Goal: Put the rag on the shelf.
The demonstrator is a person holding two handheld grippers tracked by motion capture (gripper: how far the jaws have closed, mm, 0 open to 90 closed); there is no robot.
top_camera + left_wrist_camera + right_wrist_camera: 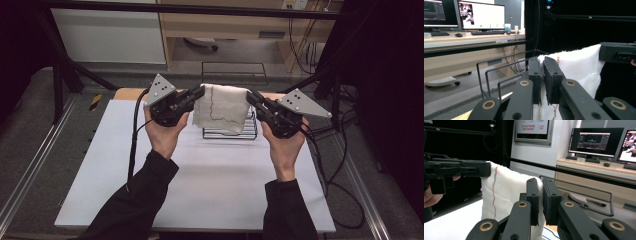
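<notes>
A white cloth [222,107] with a dark stitched line hangs stretched between my two grippers, above a black wire rack [230,134] at the far middle of the table. My left gripper [201,91] is shut on the cloth's upper left corner, and my right gripper [249,96] is shut on its upper right corner. In the left gripper view the jaws [542,72] pinch the cloth [579,65], with the rack [499,67] beyond them. In the right gripper view the jaws [541,195] clamp the cloth [509,190], and the rack [599,192] stands behind.
A white mat [210,175] covers the table. Black frame bars [190,9] cross above the far edge. Cables [345,165] trail off the table's right side. A desk with monitors [481,15] stands beyond the table.
</notes>
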